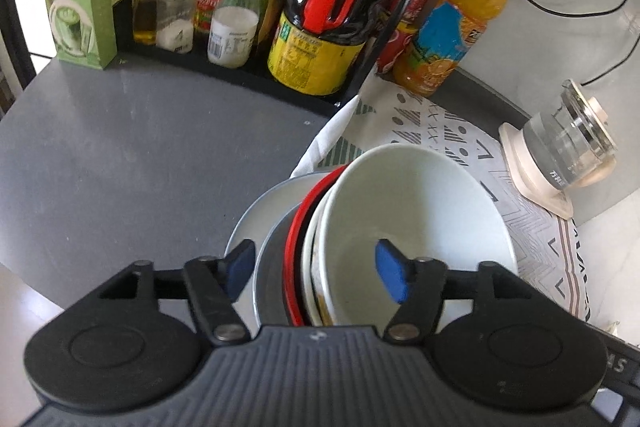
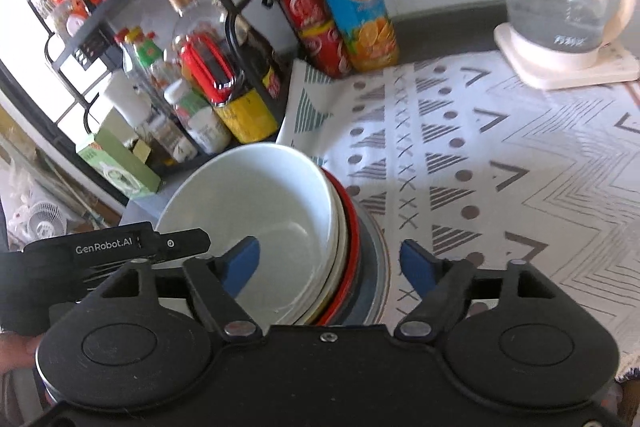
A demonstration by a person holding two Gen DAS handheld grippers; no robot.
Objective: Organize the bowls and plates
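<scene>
A stack of dishes topped by a deep white ceramic bowl [image 1: 416,223] sits on the grey tabletop [image 1: 132,147] with its rims between the parted blue-padded fingers of the left gripper [image 1: 316,271] and right gripper [image 2: 330,267], both gaping and holding nothing.

Bright daylight from the left (blown-out window), soft shadows, strong fisheye bending at edges, mild blur
</scene>
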